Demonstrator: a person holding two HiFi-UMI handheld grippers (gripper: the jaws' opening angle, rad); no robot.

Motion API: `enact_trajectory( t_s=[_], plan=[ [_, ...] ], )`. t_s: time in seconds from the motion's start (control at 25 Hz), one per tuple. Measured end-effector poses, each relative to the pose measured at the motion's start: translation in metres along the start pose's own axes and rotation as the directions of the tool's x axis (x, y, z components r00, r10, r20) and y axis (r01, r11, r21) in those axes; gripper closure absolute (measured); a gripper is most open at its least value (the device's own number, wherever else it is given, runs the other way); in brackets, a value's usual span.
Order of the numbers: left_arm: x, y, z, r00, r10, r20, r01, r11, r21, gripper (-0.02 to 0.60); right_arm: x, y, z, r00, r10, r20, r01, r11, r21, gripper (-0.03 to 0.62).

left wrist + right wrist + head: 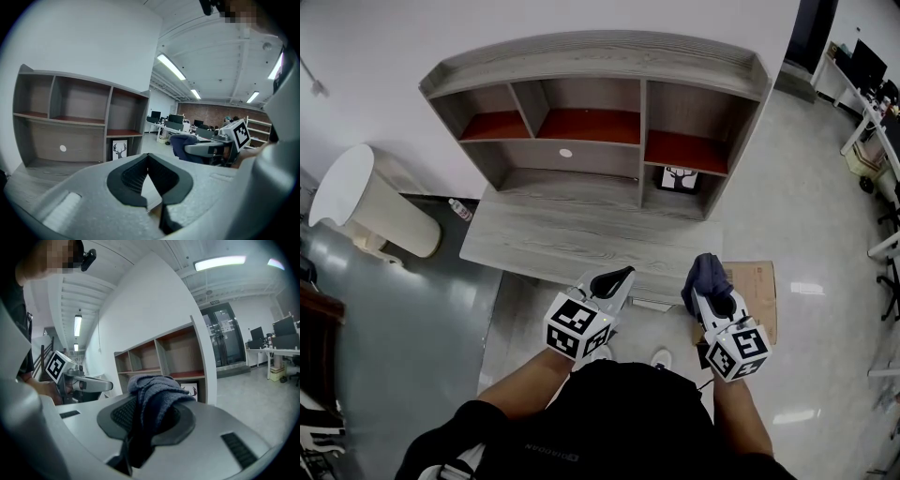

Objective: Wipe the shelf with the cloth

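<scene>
Head view has both grippers held short of the counter [581,242], so the shelf [642,141] looks untouched and all the wiping remains. The right gripper [715,298] pinches the bunched blue cloth [707,273]; the left gripper [617,278] is closed on nothing.

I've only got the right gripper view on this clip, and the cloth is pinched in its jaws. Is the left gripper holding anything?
Observer: No, the left gripper is shut on nothing.
Operator: Is the cloth on the shelf yet?
Observer: No. The head view shows the cloth near the front right corner of the desk, short of the shelf.
Operator: Anything underfoot?
Observer: A flat cardboard piece lies on the floor by the desk's right end.
</scene>
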State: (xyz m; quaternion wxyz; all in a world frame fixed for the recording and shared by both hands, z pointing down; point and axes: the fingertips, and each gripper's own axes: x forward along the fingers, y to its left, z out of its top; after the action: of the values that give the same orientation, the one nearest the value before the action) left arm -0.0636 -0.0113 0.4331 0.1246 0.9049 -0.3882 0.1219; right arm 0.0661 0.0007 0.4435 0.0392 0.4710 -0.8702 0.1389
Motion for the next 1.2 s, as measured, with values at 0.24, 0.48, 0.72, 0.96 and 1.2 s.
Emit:
enact_trajectory(
  t_s=[0.24,0.48,0.72,0.96,1.2],
  plan=[
    [0.0,0.0044,0.002,1.0,-0.002,0.002,0.002,1.0,0.002,0.574,0.0032,0.0017,0.001,1.0,-0.002,0.004,0.002,1.0,0.0,0.499],
    [0.0005,0.0057,0.0025,1.0,-0.006,-0.004,0.006,1.0,0.004,0.574,0.0042,-0.0006,0.0015,1.0,-0.002,0.009,0.001,1.0,0.028,0.501],
    [0.0008,0.0027,0.0005,1.0,-0.013,-0.011,0.013,1.0,0.008,0.574,0.0026,-0.0012,-0.0011,1.0,0.004,0.004,-0.004,0.999,0.047,0.502],
    [-0.0013,0.0013,-0.0003,1.0,-0.015,-0.013,0.015,1.0,0.012,0.574,0.0018,0.0,-0.0004,1.0,0.005,0.002,-0.005,0.999,0.037,0.503],
    [-0.0037,0.0019,0.0003,1.0,-0.012,-0.01,0.012,1.0,0.014,0.574,0.0018,0.0,0.0018,1.0,0.006,0.0,-0.006,1.0,0.03,0.503]
  ],
)
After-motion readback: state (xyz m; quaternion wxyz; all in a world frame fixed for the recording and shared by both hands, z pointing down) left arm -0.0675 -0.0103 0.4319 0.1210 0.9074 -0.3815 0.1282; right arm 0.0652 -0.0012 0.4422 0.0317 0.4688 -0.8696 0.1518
